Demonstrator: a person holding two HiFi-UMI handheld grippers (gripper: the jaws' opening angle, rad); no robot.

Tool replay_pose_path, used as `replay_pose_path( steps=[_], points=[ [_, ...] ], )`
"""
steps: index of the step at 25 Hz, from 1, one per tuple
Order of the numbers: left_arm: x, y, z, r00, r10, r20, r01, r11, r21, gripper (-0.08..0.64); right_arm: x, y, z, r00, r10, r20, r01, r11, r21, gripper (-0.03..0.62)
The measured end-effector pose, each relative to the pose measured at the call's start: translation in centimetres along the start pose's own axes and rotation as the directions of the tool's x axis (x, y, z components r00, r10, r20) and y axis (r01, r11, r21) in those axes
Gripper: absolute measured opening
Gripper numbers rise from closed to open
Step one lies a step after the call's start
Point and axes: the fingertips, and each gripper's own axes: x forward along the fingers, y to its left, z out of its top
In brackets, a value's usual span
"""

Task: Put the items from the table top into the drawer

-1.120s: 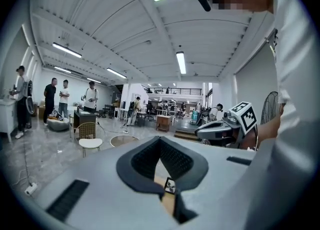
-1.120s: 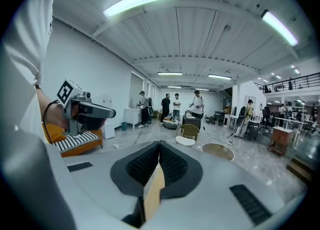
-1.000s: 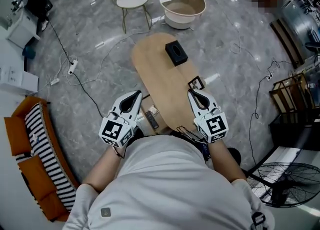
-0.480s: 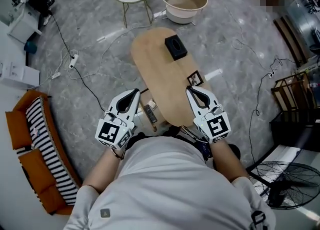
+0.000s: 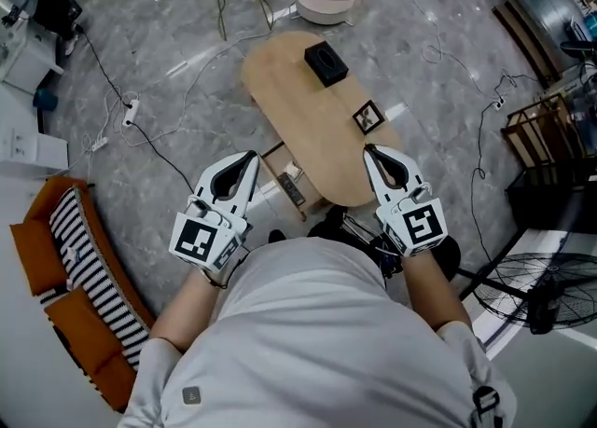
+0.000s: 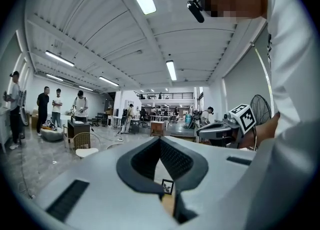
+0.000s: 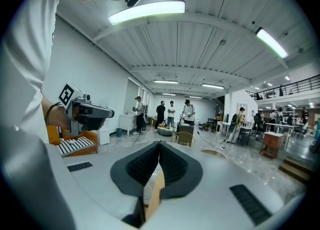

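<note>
Both grippers hover at the near end of the oval wooden bench (image 5: 298, 114), mid-frame: the left gripper (image 5: 250, 158) off its left edge, the right gripper (image 5: 369, 150) over its lower right rim, each with fingers pressed together on nothing. The black box (image 5: 326, 65) sits at the far end, the square marker card (image 5: 368, 117) nearer, just ahead of the right gripper. A drawer (image 5: 287, 186) seems pulled out under the left edge. Best to part the right fingers before reaching, then close squarely across the card's frame
</note>
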Motion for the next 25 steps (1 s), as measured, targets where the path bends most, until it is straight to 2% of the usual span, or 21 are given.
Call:
replay_pose_path(
  steps=[6,12,25],
  points=[
    [-4.8,0.2,-0.1,0.998,-0.060,-0.005,0.060,0.998,0.015,0.009,-1.7,4.8,1.4,0.998,-0.063,0.010,0.063,0.998,0.000,0.028],
    [-8.3,0.5,-0.5,0.997,-0.071,0.009,0.071,0.997,-0.008,0.009,-3.1,8.8,2.1,0.995,-0.098,0.011,0.097,0.995,0.013,0.028],
    [-10.8,0.6,-0.5,0.995,-0.099,0.029,0.099,0.995,-0.012,0.009,-3.7,11.8,3.5,0.990,-0.137,0.024,0.136,0.991,0.009,0.027]
  ],
)
